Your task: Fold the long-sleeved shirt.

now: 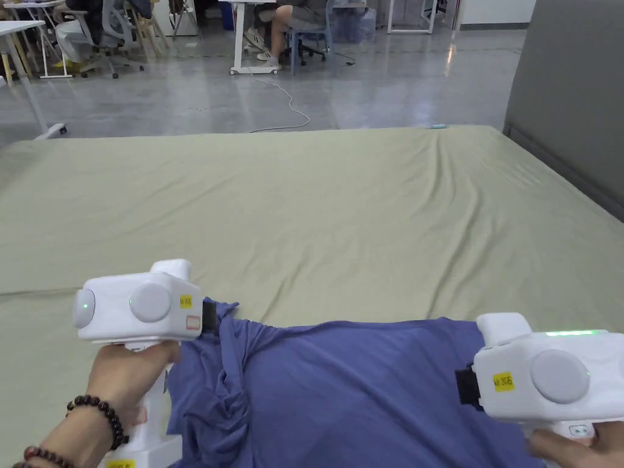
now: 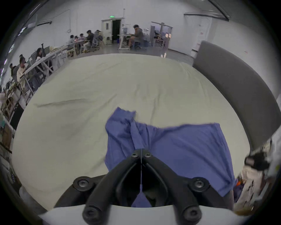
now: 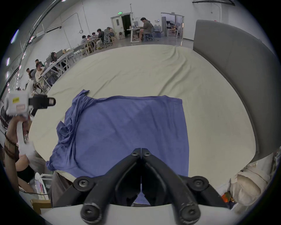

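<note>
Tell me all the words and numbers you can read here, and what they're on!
Left sticker, yellow, on the left claw's white body: too small to read.
Right sticker, yellow, on the right claw's white body: too blurred to read.
Green sign above the door: too small to read.
Nothing reads clearly.

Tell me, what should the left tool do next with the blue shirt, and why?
Probably open the left tool and lower it onto the bunched cloth at the left edge of the shirt, to pull it flat. That tool looks shut and holds nothing. The shirt's right part already lies smooth on the bed, and the crumpled side would likely spoil a fold.
</note>
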The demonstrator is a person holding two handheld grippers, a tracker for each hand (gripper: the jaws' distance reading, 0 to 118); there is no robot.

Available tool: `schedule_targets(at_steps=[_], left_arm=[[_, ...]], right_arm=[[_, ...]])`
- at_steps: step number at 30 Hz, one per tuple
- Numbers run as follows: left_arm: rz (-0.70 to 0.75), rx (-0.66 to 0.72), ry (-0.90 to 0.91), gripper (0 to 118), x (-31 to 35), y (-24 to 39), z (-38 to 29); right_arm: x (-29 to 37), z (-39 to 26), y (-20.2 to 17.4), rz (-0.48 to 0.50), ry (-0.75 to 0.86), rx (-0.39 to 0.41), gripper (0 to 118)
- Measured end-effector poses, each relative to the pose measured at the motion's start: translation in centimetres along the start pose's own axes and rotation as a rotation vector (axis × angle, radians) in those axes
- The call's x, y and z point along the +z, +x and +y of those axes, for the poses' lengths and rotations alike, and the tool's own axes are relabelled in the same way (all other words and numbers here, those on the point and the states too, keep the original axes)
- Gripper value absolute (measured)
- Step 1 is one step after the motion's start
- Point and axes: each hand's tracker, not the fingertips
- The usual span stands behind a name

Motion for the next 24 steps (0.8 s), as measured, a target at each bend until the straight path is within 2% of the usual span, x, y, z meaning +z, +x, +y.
schedule_targets(at_steps=[1,2,3,6,11,12,13,14,15,16,17,18,19,20,22,23,24], left_arm=[[0.011,0.012,0.004,33,-1.5,-0.4,1.0],[0.006,0.02,-0.013,80,-3.1,-0.9,1.9],[0.013,0.033,-0.06,118,-5.1,-1.4,2.8],[0.053,0.076,-0.146,118,-8.8,-2.7,4.0],[0.129,0.055,-0.222,117,-14.9,-2.6,3.5],[0.144,0.046,-0.258,109,-15.3,-2.5,3.2],[0.152,0.037,-0.293,91,-15.6,-2.4,2.8],[0.138,0.02,-0.312,59,-15.7,-2.3,2.4],[0.096,0.019,-0.312,14,-15.3,-2.3,1.8],[-0.015,0.076,-0.287,8,-15.0,-2.3,2.1],[-0.048,0.125,-0.27,8,-14.5,-1.9,2.3],[0.022,0.066,-0.274,8,-13.9,-1.1,2.5],[0.029,-0.054,-0.247,8,-13.5,-0.5,2.5],[0.032,-0.089,-0.244,8,-13.2,-0.1,2.4],[-0.002,-0.028,-0.239,8,-12.3,-0.3,2.7],[-0.025,0.01,-0.229,8,-11.9,-0.5,2.8],[-0.029,0.028,-0.216,8,-11.4,-0.7,2.9]], right_arm=[[-0.2,0.1,0.2,-0.003,-0.004,-0.003,0],[-0.4,0.1,0.3,-0.005,-0.008,-0.007,0],[-0.6,0.2,0.6,-0.008,-0.013,-0.014,0],[-1.0,0.6,1.5,-0.017,-0.023,-0.038,0],[-1.8,1.2,3.1,-0.039,-0.044,-0.08,0],[-1.9,1.4,3.3,-0.049,-0.048,-0.084,0],[-2.1,1.6,3.6,-0.057,-0.049,-0.088,0],[-2.3,1.7,3.9,-0.062,-0.05,-0.093,0],[-2.6,2.0,4.3,-0.063,-0.053,-0.097,0],[-2.9,2.3,4.6,-0.065,-0.056,-0.106,0],[-3.2,2.8,4.9,-0.07,-0.06,-0.118,0],[-3.7,3.6,5.3,-0.076,-0.057,-0.13,0],[-4.1,4.6,5.7,-0.077,-0.054,-0.137,0],[-4.6,5.7,6.0,-0.08,-0.045,-0.146,0],[-5.8,8.7,6.9,-0.088,-0.029,-0.167,0],[-6.6,10.2,7.3,-0.09,-0.033,-0.163,13],[-7.8,11.9,7.7,-0.09,-0.045,-0.154,61]])
